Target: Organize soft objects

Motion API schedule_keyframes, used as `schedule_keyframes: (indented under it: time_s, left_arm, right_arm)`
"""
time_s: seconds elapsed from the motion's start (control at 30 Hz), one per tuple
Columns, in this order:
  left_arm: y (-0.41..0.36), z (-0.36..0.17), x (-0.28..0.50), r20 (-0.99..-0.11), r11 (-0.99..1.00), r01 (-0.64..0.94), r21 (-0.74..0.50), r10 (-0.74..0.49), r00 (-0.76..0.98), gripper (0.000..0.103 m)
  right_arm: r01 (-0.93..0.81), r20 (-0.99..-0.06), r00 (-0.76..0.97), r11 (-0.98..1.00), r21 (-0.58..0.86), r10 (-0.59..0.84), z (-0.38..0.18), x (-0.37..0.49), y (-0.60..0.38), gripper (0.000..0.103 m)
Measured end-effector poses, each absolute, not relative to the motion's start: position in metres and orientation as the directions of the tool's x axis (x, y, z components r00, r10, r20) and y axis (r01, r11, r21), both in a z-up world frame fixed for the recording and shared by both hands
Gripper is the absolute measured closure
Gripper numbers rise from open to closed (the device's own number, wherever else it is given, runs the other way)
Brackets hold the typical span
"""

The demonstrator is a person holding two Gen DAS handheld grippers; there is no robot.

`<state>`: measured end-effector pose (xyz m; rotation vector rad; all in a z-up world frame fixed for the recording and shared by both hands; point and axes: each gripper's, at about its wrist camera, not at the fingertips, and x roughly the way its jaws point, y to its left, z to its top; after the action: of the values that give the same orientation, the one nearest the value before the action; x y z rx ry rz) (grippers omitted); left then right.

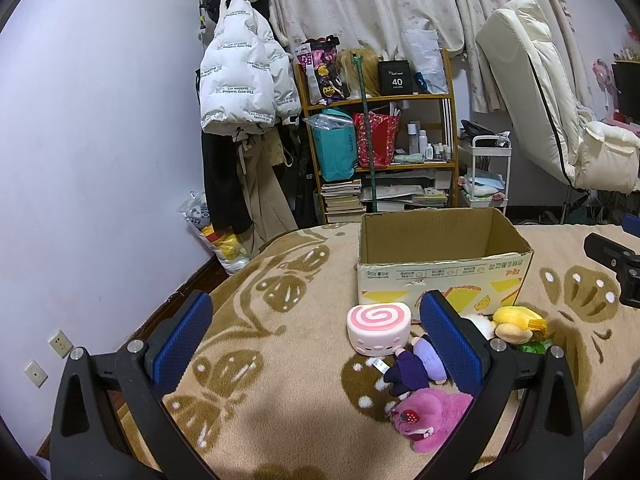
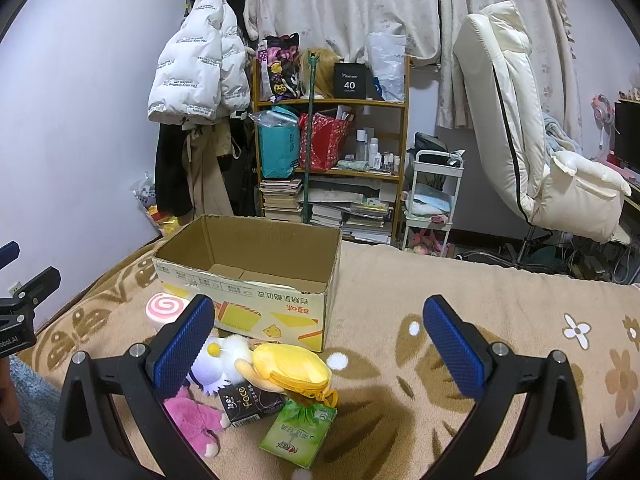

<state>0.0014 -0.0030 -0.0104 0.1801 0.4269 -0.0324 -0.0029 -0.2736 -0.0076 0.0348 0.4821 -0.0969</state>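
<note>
An open, empty cardboard box stands on the bed; it also shows in the right wrist view. In front of it lie soft toys: a pink swirl roll cushion, a purple doll, a pink plush, a yellow plush pouch and a white plush. My left gripper is open and empty, above the blanket left of the toys. My right gripper is open and empty, over the toys' right side.
A black tissue pack and a green tissue pack lie among the toys. The tan patterned blanket covers the bed. A cluttered shelf, hanging coats, a white cart and a white chair stand beyond the bed.
</note>
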Motion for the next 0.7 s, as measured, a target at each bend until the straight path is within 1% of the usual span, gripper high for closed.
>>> schedule_keyframes:
  time_s: [0.7]
  left_arm:
    - [-0.0040, -0.0108, 0.0011, -0.415, 0.984, 0.068, 0.166, 0.007, 0.910, 0.001]
  right_arm:
    - [0.101, -0.467, 0.880, 0.995, 0.007, -0.087, -0.0076, -0.0018, -0.2752, 0.000]
